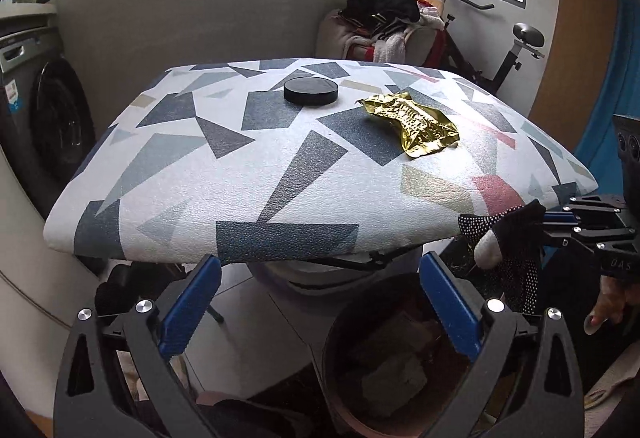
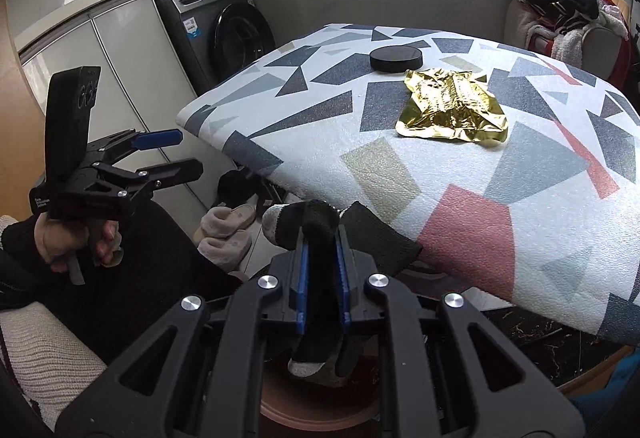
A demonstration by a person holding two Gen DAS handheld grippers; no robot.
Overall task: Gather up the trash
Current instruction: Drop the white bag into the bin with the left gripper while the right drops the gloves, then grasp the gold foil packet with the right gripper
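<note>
Gold wrapper (image 2: 452, 107) lies on the cushion (image 2: 520, 217) beyond the right hand-held gripper (image 2: 322, 258) clamping a sock (image 2: 308, 222).

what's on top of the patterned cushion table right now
Two things rest on the patterned cushion top: a black round lid near the far edge and a crumpled gold wrapper beside it, apart. What lies under the wrapper is hidden.

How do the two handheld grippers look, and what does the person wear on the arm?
Both grippers are matte black with angular, cut-out link arms and round silver screws. The left gripper has blue ribbed pads on its fingers; the right gripper has the same blue pads. In the right wrist view, the left gripper carries an upright black block with small white lettering. The person's sleeve is black. No cables are visible.
</note>
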